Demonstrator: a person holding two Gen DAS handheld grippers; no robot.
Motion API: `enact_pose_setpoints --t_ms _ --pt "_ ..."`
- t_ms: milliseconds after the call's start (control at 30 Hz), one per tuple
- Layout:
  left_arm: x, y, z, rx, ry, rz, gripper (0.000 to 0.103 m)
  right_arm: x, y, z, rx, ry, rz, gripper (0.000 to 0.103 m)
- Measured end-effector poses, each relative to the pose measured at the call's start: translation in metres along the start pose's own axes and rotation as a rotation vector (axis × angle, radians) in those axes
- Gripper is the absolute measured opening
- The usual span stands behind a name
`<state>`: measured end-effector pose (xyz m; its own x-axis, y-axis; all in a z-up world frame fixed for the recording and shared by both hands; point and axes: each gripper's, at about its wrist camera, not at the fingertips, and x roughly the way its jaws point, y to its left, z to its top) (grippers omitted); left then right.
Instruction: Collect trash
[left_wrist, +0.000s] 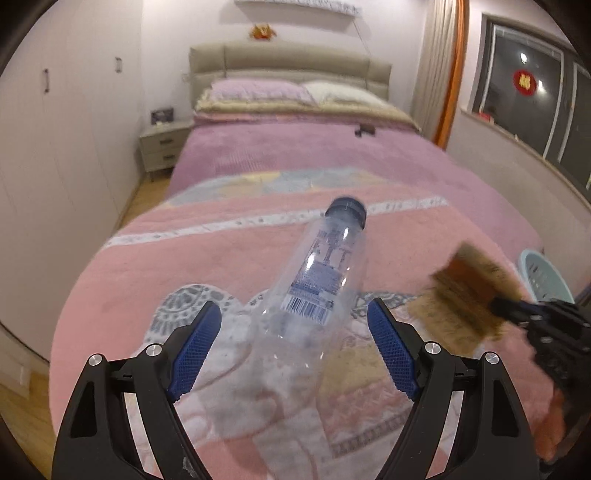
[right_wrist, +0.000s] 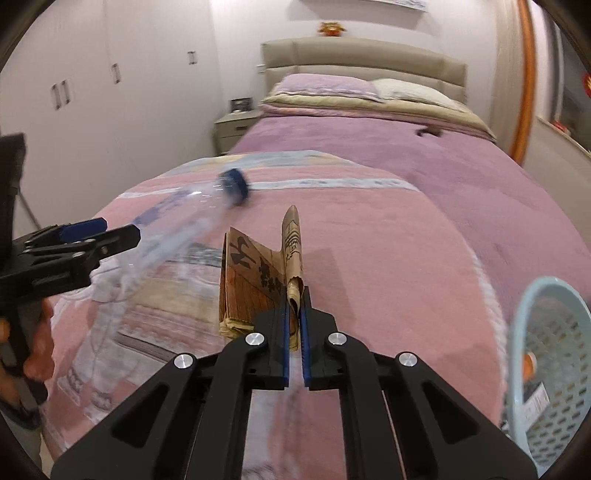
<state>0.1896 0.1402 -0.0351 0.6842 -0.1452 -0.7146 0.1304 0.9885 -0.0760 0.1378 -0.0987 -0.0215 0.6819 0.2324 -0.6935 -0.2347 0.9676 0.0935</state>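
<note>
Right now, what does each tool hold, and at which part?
The right tool pinches the brown paper bag at its folded edge. The left tool is open around the plastic bottle, not gripping.

Pink-blanketed bed (left_wrist: 295, 155) with beige headboard (left_wrist: 288, 70), white wardrobes (left_wrist: 55, 129), nightstand (left_wrist: 162, 147), dark window (left_wrist: 532, 107).

Both grippers (left_wrist: 294, 314) (right_wrist: 294, 295): black frames, silver screws, blue ribbed jaws.

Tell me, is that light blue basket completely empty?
No. In the right wrist view the light blue basket already holds at least a small orange item and a printed wrapper at its bottom.
</note>
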Motion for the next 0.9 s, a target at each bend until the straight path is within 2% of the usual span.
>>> enact_pose_setpoints --t_ms 67,233,300,467,533,633,667,700,767,800,900 --pt "0.011 -0.004 0.002 -0.002 0.049 -0.001 0.079 -0.003 -0.011 -0.003 0.038 0.012 0.005 0.003" --pt "0.027 -0.011 0.009 0.029 0.073 -0.012 0.079 -0.009 -0.022 -0.009 0.062 0.006 0.011 0.004" --pt "0.033 -0.013 0.011 0.027 0.085 -0.031 0.074 -0.009 -0.022 -0.010 0.067 0.010 0.012 0.004" --pt "0.039 -0.016 0.010 0.012 0.076 -0.009 0.067 -0.011 -0.025 -0.012 0.079 0.014 0.005 0.004" --pt "0.035 -0.016 0.007 0.000 0.068 -0.014 0.066 -0.012 -0.027 -0.012 0.099 0.024 0.028 0.009" --pt "0.028 -0.015 0.002 -0.019 0.056 -0.034 0.062 -0.016 -0.032 -0.013 0.136 0.010 0.066 0.018" --pt "0.025 -0.014 -0.001 -0.031 0.052 -0.047 0.061 -0.018 -0.033 -0.013 0.144 0.001 0.079 0.026" --pt "0.021 -0.014 -0.003 -0.038 0.046 -0.055 0.060 -0.021 -0.034 -0.014 0.151 -0.007 0.086 0.041" --pt "0.016 -0.013 -0.008 -0.048 0.039 -0.063 0.059 -0.025 -0.034 -0.014 0.162 -0.030 0.089 0.061" --pt "0.012 -0.013 -0.011 -0.057 0.034 -0.069 0.058 -0.027 -0.033 -0.014 0.161 -0.046 0.086 0.065" --pt "0.004 -0.013 -0.019 -0.078 0.023 -0.084 0.056 -0.025 -0.024 -0.013 0.128 -0.039 0.084 0.066"
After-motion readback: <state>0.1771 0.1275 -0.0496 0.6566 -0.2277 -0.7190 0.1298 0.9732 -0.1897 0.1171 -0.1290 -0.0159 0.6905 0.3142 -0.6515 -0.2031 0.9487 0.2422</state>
